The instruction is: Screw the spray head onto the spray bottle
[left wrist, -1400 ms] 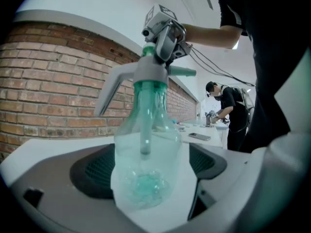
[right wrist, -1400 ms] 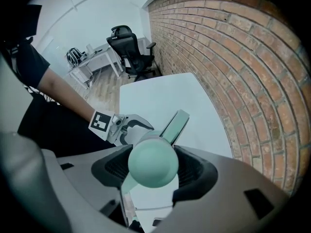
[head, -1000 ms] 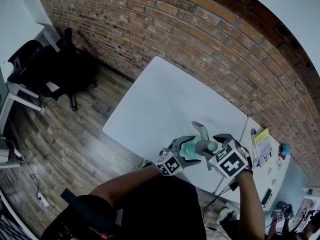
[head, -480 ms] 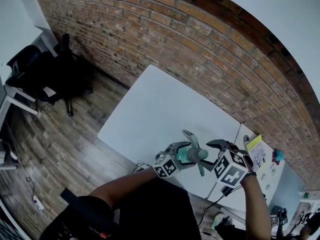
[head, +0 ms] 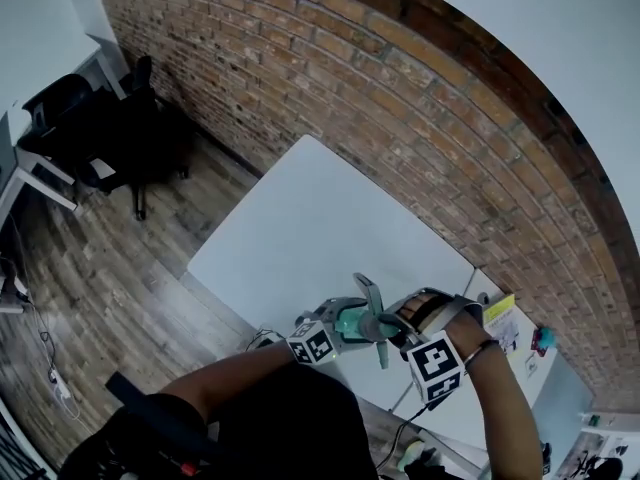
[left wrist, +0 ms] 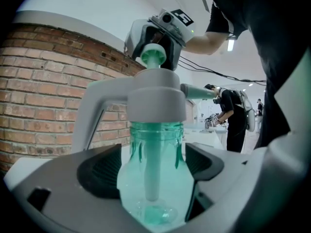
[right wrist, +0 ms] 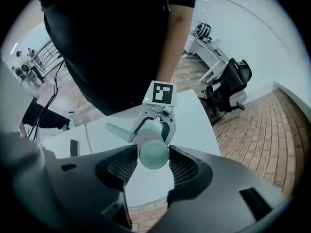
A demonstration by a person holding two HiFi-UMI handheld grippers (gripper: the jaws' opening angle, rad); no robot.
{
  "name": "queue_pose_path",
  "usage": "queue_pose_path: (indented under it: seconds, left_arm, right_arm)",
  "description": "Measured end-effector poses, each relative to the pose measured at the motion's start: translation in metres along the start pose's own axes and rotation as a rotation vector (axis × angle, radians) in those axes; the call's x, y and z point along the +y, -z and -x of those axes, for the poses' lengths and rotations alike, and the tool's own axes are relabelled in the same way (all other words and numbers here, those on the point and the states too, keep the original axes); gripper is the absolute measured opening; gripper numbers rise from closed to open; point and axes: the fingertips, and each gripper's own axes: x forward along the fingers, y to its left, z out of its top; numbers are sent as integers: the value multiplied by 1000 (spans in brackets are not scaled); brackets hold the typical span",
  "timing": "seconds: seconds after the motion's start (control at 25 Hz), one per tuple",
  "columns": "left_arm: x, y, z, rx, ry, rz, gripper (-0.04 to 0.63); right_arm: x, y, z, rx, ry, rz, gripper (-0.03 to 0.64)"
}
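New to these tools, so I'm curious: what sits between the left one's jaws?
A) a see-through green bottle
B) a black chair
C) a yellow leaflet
A: the left gripper, its jaws having just closed further, grips the green spray bottle between them, grey spray head on top.

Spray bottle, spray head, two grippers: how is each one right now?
left gripper: jaws just closed further, clamped on spray bottle.
right gripper: jaws just closed further, clamped on spray head.
spray bottle: held in the air.
spray head: seated on bottle's neck.
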Motion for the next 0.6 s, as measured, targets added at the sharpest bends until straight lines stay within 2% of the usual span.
queue_pose_path:
  seconds: [0.04, 0.2, 0.32, 0.6]
  left_arm:
    - [1, 1, -1, 1, -2, 0, 411]
    - [2, -4, -13, -4, 0, 9, 411]
    - [2, -2, -13, 8, -19, 21, 411]
    - [7, -1, -11, 18, -70, 31, 411]
  right_arm:
    - [1, 0, -4, 0, 1, 41, 197]
    - [14, 6, -11, 5, -37, 132, 196]
    - [20, 9, -16, 0, -72, 171, 254]
    - [19, 7, -27, -34, -70, 265, 261]
